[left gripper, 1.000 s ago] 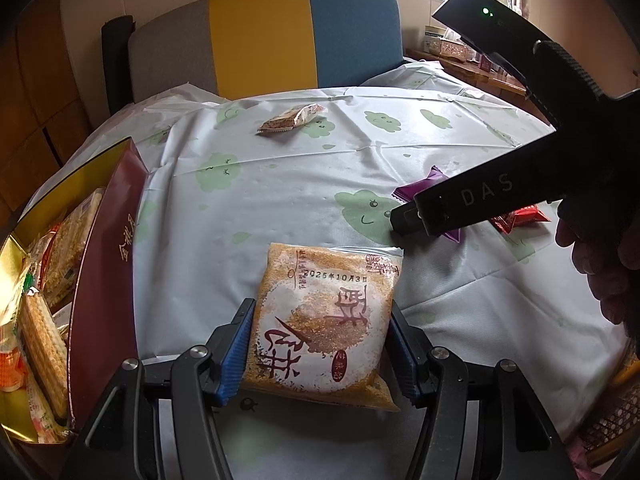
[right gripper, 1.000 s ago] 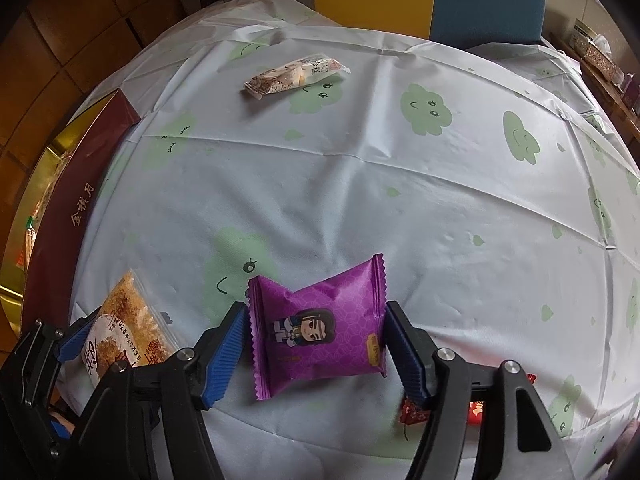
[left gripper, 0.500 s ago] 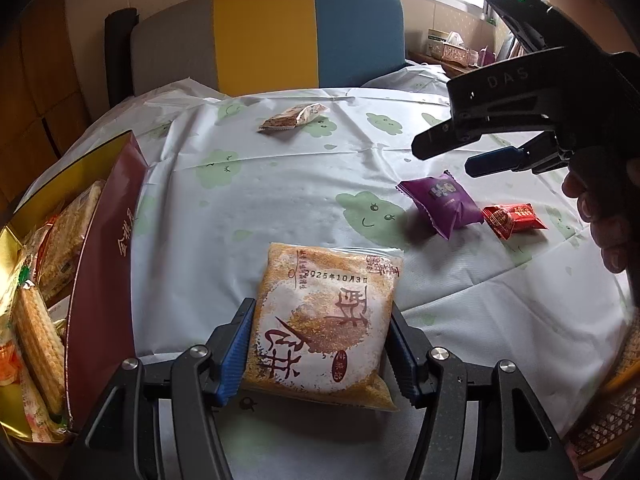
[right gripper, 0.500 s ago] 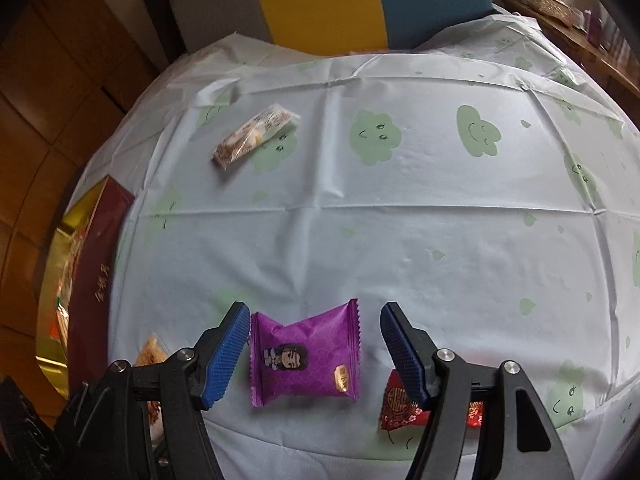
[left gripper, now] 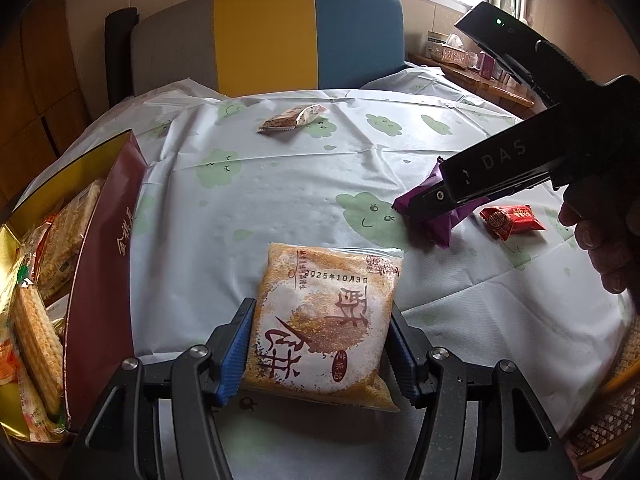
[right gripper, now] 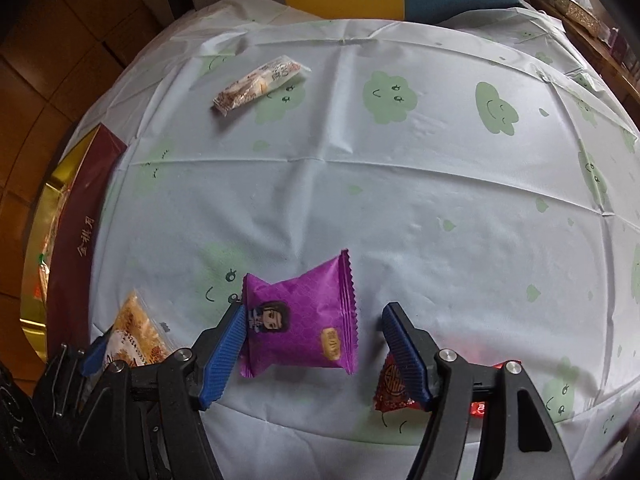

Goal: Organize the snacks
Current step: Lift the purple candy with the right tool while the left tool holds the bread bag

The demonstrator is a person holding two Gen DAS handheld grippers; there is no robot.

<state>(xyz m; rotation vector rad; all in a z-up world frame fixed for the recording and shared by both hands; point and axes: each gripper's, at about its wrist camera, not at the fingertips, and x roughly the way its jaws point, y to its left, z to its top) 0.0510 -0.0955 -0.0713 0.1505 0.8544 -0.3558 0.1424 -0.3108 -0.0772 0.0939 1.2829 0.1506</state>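
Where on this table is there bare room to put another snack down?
The widest bare stretch of tablecloth lies between the long snack bar at the far side and the purple packet, running out to the right. The near edge is crowded: orange cake packet, purple packet, red candy, and the box at left.

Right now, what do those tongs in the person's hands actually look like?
Both are black, angular frames with silver screw heads at the joints. The left tongs and right tongs end in ribbed blue pads. From the side, the right one's body shows pale "DAS" lettering and a small green light.
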